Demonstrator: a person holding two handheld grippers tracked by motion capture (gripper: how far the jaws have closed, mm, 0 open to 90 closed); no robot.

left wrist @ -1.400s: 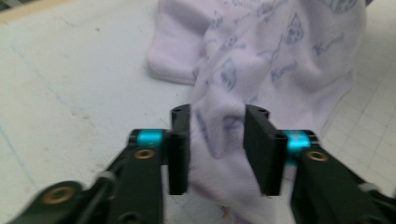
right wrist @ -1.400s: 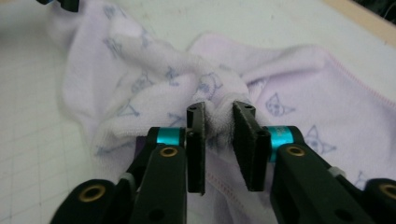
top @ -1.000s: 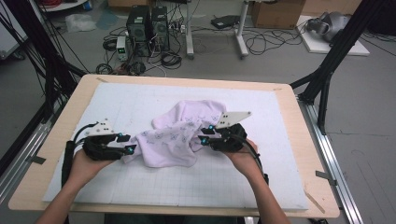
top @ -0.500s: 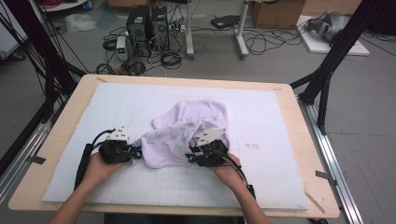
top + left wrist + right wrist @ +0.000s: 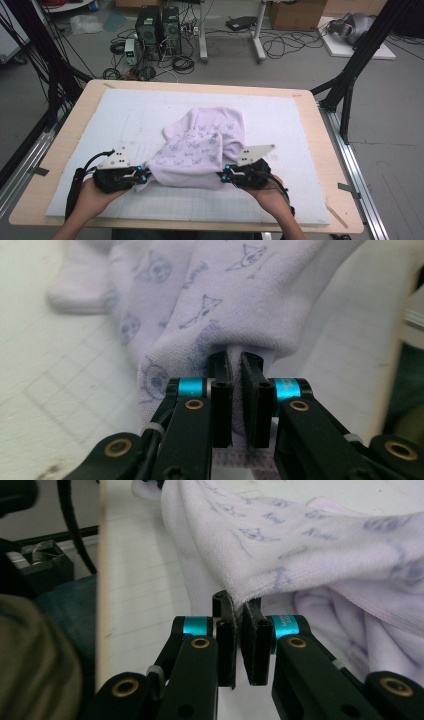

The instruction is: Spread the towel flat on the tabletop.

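Both grippers are clamped on the pale purple cloth (image 5: 200,150), each on one near corner of it. The left gripper (image 5: 145,176) has just been closing its jaws, and in the left gripper view (image 5: 235,370) the pads (image 5: 218,371) stand almost together with a fold of the printed fabric pinched between them. The right gripper (image 5: 223,176) has also just been closing; in the right gripper view (image 5: 239,611) the hemmed edge of the cloth goes down into the narrow gap between its pads (image 5: 223,611).

The cloth lies in the middle of the white mat (image 5: 90,130) that covers the wooden table (image 5: 320,130). It is still crumpled: the far part is bunched and folded over itself, and only the near edge is stretched a little between the two grippers.

I judge that the step in hand is the taking of the two near corners, so that the cloth can be spread flat or folded. The grasp looks finished on both sides. The next move probably calls for lifting both corners together and drawing them apart, so the near edge becomes straight, and then pulling or shaking the cloth so the bunched far part opens. Both hands should move at the same pace; if one pulls harder, the thin pinch of fabric at the other side could slip out of the pads.
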